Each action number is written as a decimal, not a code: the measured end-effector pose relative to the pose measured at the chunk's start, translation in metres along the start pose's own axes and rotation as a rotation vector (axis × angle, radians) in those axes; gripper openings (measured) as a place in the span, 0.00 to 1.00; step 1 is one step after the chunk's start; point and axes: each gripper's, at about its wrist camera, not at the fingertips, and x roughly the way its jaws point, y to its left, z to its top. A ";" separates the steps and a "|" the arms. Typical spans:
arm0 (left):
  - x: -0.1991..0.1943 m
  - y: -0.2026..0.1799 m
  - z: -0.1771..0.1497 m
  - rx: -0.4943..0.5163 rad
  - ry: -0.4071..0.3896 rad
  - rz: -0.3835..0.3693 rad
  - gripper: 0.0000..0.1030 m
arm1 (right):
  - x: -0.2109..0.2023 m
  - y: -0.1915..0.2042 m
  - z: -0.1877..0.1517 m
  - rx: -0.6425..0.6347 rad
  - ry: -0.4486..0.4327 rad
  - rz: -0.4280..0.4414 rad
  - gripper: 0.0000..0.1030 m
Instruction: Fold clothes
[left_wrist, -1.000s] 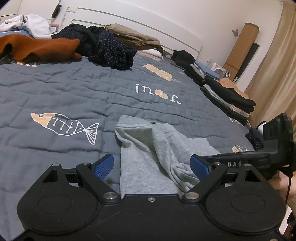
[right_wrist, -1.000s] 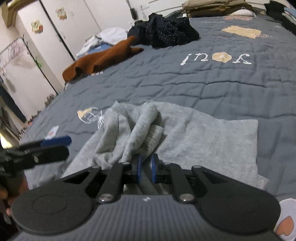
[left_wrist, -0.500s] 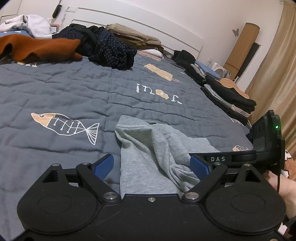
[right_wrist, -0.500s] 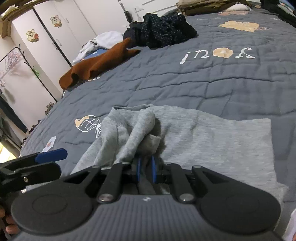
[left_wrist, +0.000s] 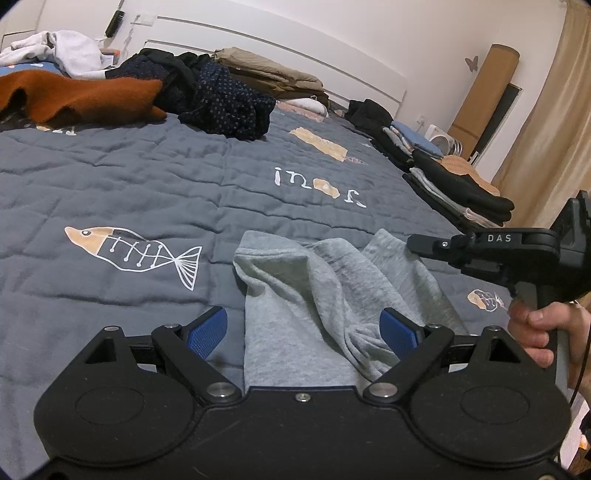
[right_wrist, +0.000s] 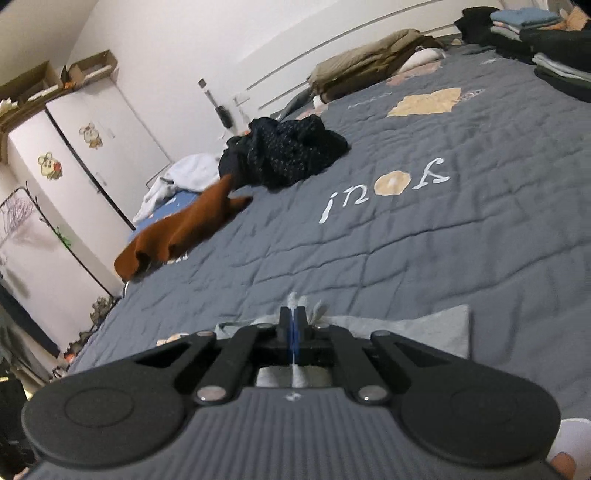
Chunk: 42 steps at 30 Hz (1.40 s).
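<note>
Left wrist view: I keep the left gripper spread wide over the gray garment on the quilt, ready to pin it; right wrist view: my right gripper is clamped on its raised edge for the fold.

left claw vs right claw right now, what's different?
Left claw stands wide open; right claw is shut. Left claw's blue pads sit apart either side of the gray garment without pinching it; right claw pinches a bit of that gray cloth, and fabric pokes out past its tips. In the left view the right claw hangs above the bedspread with cloth raised to it. Both are black with blue pads.
</note>
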 end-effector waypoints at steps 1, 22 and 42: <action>0.000 0.000 0.000 0.000 0.000 0.001 0.87 | -0.002 -0.001 0.001 -0.013 -0.018 -0.031 0.00; 0.001 0.000 0.000 0.006 0.004 0.004 0.87 | 0.004 -0.040 -0.004 -0.023 0.000 -0.216 0.30; 0.000 0.002 0.001 -0.002 -0.003 0.005 0.87 | -0.012 -0.055 0.000 0.149 -0.102 -0.212 0.01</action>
